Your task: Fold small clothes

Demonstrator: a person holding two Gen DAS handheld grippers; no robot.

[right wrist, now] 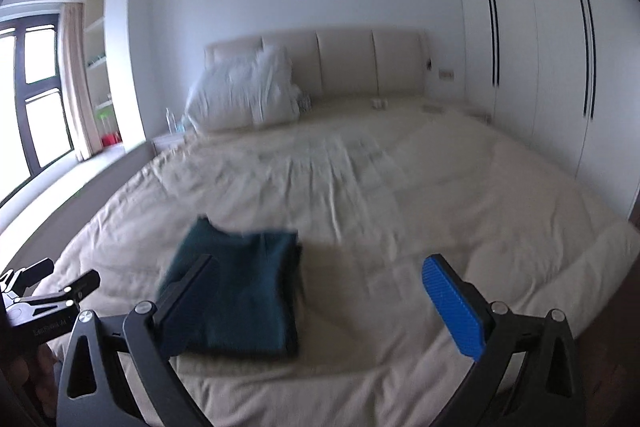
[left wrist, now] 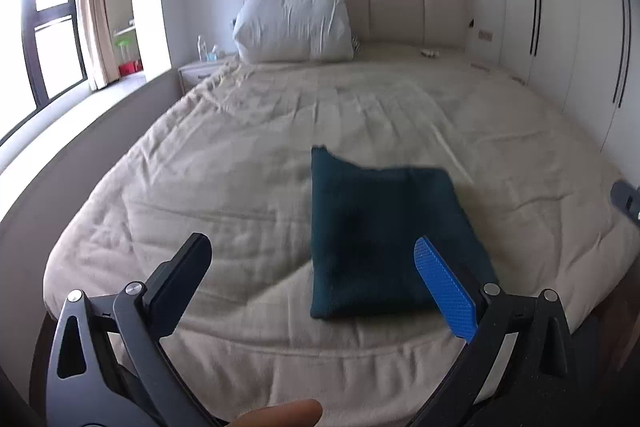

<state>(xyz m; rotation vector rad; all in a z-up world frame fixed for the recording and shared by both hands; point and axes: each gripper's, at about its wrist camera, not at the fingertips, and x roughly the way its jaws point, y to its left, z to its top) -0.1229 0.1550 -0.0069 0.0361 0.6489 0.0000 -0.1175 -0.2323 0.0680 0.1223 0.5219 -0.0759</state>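
Note:
A dark teal garment (left wrist: pixel 384 239) lies folded into a rectangle on the beige bed cover (left wrist: pixel 248 155), near the foot of the bed. My left gripper (left wrist: pixel 316 259) is open and empty, held above the bed with the garment between and just beyond its fingers. In the right wrist view the same garment (right wrist: pixel 244 291) lies at lower left, partly behind the black finger. My right gripper (right wrist: pixel 320 275) is open and empty, to the right of the garment. The left gripper shows at that view's left edge (right wrist: pixel 44 291).
A white pillow (left wrist: pixel 292 23) leans on the padded headboard (left wrist: pixel 416 7). A nightstand with bottles (left wrist: pixel 204 59) stands left of the bed. White wardrobe doors (right wrist: pixel 536 59) line the right wall. A window (left wrist: pixel 36 19) and shelves are at the left.

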